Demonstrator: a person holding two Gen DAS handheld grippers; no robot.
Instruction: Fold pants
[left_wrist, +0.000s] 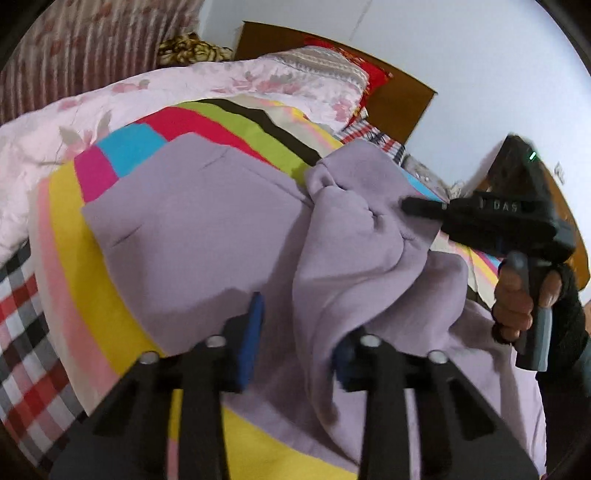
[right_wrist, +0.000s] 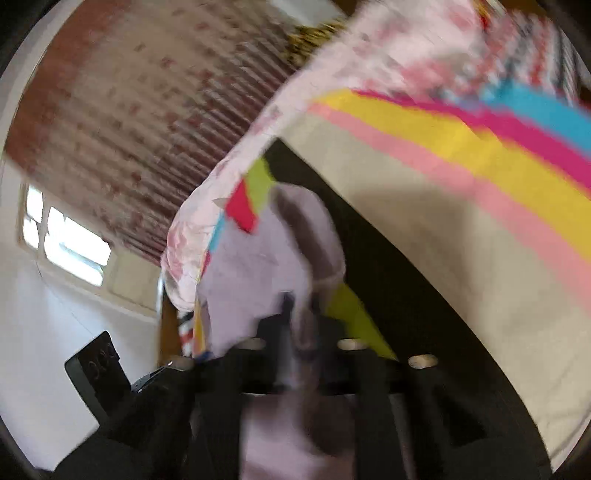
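Broadly, the bed with its rainbow-striped cotton sheet serves as the folding surface, so the soft lilac fleece pants lie spread across it, flat toward 10 o'clock in the left wrist view and bunched into a raised ridge toward 2 o'clock. A pink floral quilt is heaped beyond them at 12 o'clock, out of the working area. That ridge exists because the right gripper, coming in from 3 o'clock, has its jaws clenched on a pinch of the lilac fabric and holds it lifted off the sheet, probably to carry one half over the other. The left gripper, at 6 o'clock, has its blue-padded jaws released and straddling the cloth's near drape, seemingly placed to take a second hold and keep the fold even.
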